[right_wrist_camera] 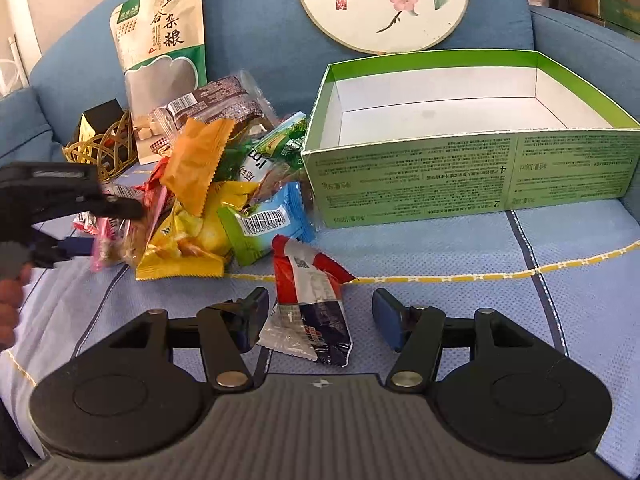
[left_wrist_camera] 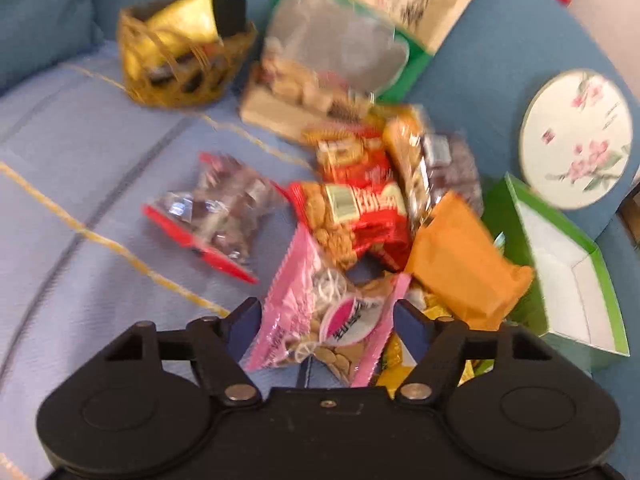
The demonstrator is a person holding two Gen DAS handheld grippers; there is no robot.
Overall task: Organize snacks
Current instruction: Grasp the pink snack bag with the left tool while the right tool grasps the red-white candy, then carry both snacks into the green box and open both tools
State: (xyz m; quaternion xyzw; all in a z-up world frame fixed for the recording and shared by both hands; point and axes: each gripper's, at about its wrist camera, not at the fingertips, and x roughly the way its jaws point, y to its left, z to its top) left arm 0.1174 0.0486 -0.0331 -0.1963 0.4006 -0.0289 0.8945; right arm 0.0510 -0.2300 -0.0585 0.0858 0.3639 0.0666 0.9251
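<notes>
Green box [right_wrist_camera: 472, 176] sits empty; wicker basket [left_wrist_camera: 180, 68] holds seemingly gold packets; both claws spread, gripping nothing.

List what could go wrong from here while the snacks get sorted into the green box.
1. The left gripper is open around the pink packet, which lies against the pile; closing might also catch the red cookie packet.
2. The right gripper is open around the red-and-navy packet, but off-centre; it may slip.
3. The green box looks light; a nudge could shift it.
</notes>
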